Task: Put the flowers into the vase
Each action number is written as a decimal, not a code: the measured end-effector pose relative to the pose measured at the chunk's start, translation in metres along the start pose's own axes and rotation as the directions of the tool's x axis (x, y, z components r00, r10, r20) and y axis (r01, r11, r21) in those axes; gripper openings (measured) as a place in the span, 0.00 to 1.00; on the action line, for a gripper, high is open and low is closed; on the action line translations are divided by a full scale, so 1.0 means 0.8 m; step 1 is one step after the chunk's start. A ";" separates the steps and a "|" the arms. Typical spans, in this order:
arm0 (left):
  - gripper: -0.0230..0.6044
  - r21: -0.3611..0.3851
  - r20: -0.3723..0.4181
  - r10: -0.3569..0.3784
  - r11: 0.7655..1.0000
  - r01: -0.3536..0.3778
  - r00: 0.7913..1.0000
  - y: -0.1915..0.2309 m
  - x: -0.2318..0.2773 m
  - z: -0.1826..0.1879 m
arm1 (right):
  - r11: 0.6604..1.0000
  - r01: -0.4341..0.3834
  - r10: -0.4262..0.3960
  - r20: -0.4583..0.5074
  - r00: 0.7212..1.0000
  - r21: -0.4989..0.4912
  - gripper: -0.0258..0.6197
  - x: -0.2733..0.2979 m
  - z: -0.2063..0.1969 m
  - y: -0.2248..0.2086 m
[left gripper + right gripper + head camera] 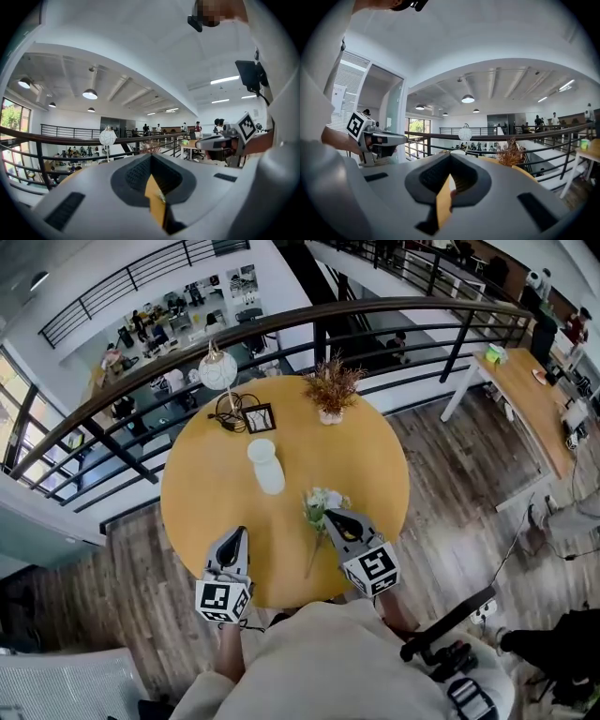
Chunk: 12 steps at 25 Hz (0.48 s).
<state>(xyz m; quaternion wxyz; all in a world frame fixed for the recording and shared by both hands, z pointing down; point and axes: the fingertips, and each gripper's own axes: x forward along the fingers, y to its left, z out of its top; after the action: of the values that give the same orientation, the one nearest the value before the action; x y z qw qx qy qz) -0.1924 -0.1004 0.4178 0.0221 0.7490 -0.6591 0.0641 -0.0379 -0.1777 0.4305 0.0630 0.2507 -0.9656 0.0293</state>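
Nearest the camera, the left gripper is held over the near edge of the round yellow counter, with its marker cube toward the person. In the left gripper view its fingers are seen brought fully together, and nothing is gripped by them.

The right gripper is positioned slightly farther in, over the counter's near right part. In the right gripper view its fingers are likewise seen closed tip to tip, and no stem is seen between them. Its marker cube faces upward.

The flowers are laid flat on the counter, just to the left of the right gripper's tip. The pale blossoms are pointed away from the person and the thin stem is trailed back toward the near edge, between the two grippers. Contact between the tip and the blossoms cannot be determined.

The white vase is placed upright near the counter's centre, beyond the flowers and apart from them.

Farther back, a small dark-framed picture and a coiled black cable are located beside a globe lamp. A potted dried plant is set at the far edge. A dark railing is run behind the counter.
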 end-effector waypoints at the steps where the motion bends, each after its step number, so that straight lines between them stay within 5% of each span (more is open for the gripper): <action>1: 0.05 -0.001 -0.006 0.004 1.000 -0.004 1.000 0.001 0.006 -0.002 | 1.000 -0.007 0.007 -0.003 1.000 -0.005 0.05 0.005 -0.001 -0.006; 12: 0.05 -0.064 -0.090 -0.016 0.998 0.010 0.996 0.035 0.028 -0.037 | 0.998 0.019 -0.014 -0.097 0.995 0.054 0.05 0.042 -0.031 -0.013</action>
<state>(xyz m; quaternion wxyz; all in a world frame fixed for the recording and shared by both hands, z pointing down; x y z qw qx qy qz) -0.2195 -0.1225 0.4482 0.0760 0.7486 -0.6541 0.0769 -0.0591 -0.2009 0.4601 0.1030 0.2585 -0.9582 0.0672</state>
